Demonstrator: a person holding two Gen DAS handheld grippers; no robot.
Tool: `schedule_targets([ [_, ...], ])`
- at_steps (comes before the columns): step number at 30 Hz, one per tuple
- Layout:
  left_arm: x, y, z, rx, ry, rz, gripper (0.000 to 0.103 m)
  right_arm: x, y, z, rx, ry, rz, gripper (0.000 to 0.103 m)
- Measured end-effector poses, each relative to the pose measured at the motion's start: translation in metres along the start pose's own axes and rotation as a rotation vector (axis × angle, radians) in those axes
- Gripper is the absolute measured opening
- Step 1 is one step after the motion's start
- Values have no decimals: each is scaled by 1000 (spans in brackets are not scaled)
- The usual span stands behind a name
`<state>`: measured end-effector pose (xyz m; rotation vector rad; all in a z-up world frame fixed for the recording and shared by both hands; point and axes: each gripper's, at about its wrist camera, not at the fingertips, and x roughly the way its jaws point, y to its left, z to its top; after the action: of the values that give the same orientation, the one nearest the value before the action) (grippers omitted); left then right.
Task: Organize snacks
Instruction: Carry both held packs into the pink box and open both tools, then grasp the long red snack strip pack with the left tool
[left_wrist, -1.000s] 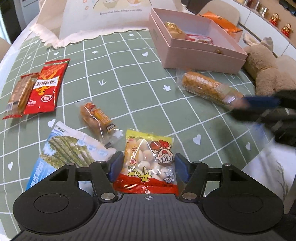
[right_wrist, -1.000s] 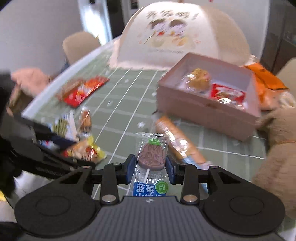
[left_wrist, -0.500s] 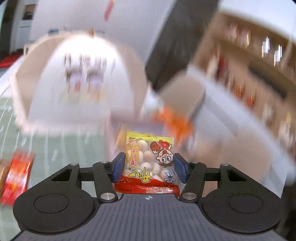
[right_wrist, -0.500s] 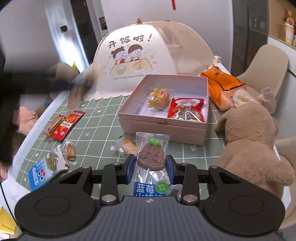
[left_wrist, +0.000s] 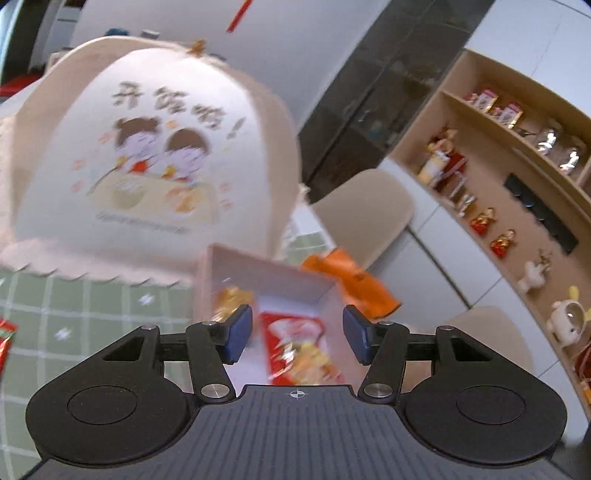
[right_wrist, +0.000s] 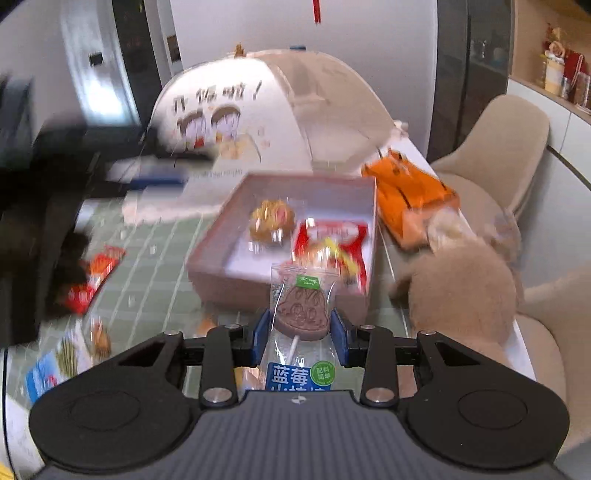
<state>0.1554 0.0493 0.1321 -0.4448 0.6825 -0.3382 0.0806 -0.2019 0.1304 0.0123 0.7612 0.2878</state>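
Now the right hand-held gripper (right_wrist: 298, 341) pinches the lollipop (right_wrist: 303, 306) just before the pink box (right_wrist: 280, 284), the empty left hand-held gripper (left_wrist: 297, 334) is closing above it, so next comes dropping the lollipop inside.

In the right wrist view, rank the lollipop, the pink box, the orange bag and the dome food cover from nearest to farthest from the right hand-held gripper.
1. Lollipop: clamped between the pads of the right hand-held gripper.
2. Pink box: straight ahead on the table.
3. Orange bag: beyond the box's far right corner.
4. Dome food cover: behind the box, toward the left.
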Motion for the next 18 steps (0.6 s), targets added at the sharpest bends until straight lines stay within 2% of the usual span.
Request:
schedule_targets([
  [3,-11,28,-9,-72,-25,45,59,21,0,30,-5,-84,21,38],
  [5,-16,48,-17,-130,-22,65,59,41,3,52,-19,-119,12,59],
  [7,-30,65,-19,-130,-30,108,59,59,8,67,-40,-108,-51,61],
  [8,-41,76,-18,-121,-47,142,59,62,12,69,-49,-109,-55,60],
  [10,-63,99,-16,-121,-79,203,59,61,19,63,-61,-97,22,61],
  [13,-95,140,-27,-180,-77,282,59,65,34,42,-98,-35,129,61],
  [15,-114,160,-46,-206,-58,310,59,76,42,23,-131,25,161,62],
  [18,-131,171,-76,-213,-2,312,59,95,44,-4,-118,125,168,62],
])
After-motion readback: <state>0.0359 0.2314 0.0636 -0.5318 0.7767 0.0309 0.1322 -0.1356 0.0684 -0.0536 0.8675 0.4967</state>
